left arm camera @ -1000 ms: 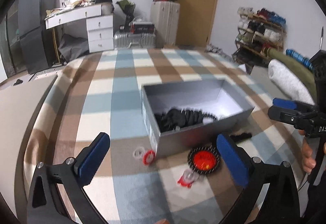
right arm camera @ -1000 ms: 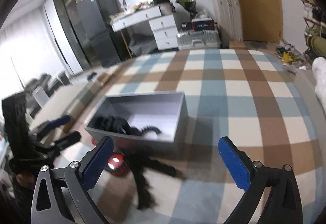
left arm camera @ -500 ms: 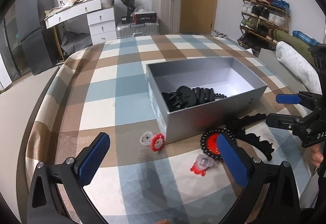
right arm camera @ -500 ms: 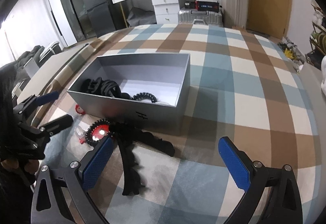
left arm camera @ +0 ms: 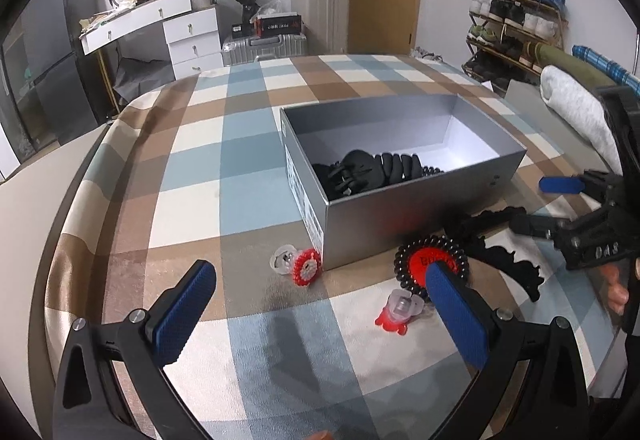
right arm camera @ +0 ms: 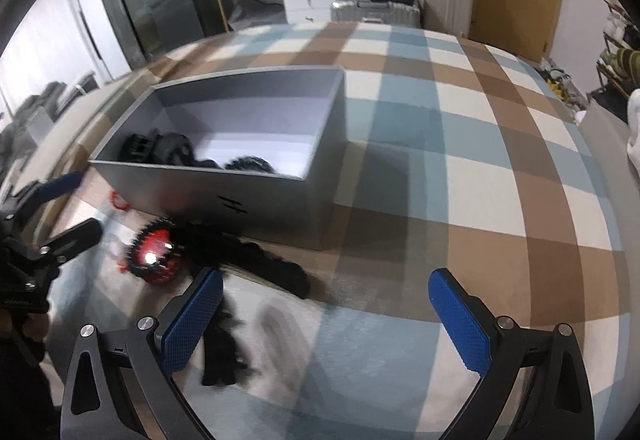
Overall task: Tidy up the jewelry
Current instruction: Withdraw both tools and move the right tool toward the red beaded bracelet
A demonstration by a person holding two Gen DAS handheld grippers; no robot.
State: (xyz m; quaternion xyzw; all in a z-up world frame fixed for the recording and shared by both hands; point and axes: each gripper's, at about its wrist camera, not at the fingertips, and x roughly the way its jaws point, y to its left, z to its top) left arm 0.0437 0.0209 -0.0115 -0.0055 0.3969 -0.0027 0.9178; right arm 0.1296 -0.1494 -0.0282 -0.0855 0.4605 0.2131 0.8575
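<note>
Just ahead of left claw (left arm camera: 320, 300), red-centred coil bracelet (left arm camera: 430, 264), claw spread wide

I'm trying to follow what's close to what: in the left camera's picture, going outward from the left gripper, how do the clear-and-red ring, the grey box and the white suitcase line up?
1. Clear-and-red ring: just ahead of the left gripper, toward its right side.
2. Grey box: behind the ring, mid-bedspread.
3. White suitcase: far back, by the door.
</note>
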